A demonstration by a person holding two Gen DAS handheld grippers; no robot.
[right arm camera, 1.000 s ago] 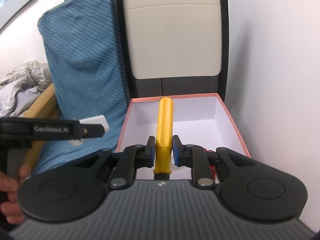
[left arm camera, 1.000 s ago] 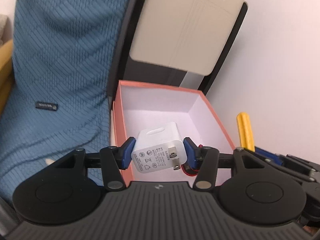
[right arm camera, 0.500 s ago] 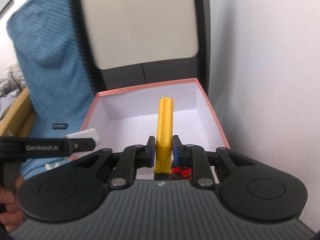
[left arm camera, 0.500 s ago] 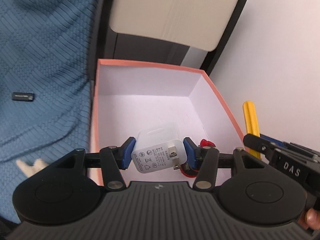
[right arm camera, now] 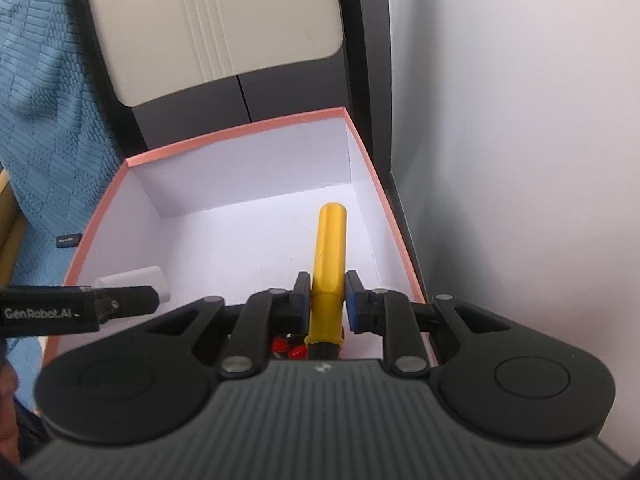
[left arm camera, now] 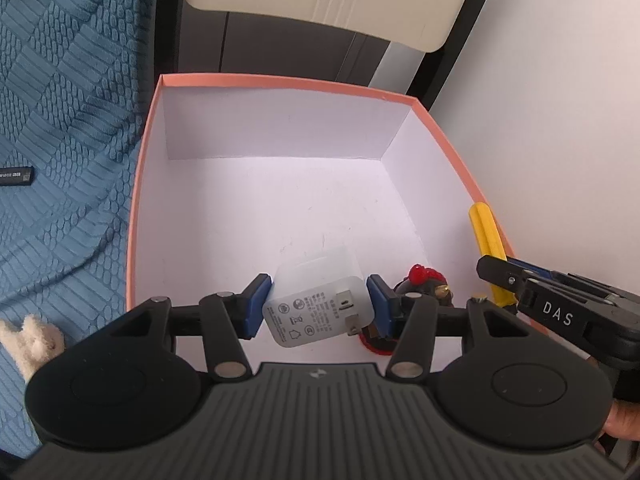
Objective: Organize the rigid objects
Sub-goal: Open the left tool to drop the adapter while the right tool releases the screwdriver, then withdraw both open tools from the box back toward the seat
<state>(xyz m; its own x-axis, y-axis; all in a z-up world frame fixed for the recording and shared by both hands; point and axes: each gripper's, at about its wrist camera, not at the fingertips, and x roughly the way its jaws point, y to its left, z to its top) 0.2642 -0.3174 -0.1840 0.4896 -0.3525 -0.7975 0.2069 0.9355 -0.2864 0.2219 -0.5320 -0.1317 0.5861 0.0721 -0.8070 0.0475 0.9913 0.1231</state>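
A blue textured blanket (left arm camera: 60, 128) covers the seat at left, a beige panel (right arm camera: 216, 24) stands behind, and a white wall (right arm camera: 520, 140) runs at right.

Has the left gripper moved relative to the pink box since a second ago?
Yes. The left gripper, shut on the white charger, has come forward and down over the pink box, whose floor now fills the view.

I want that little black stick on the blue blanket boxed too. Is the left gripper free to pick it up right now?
Probably not yet. The left gripper is shut on the white charger over the box; the black stick lies outside on the blanket, unobstructed, but the charger must be released first.
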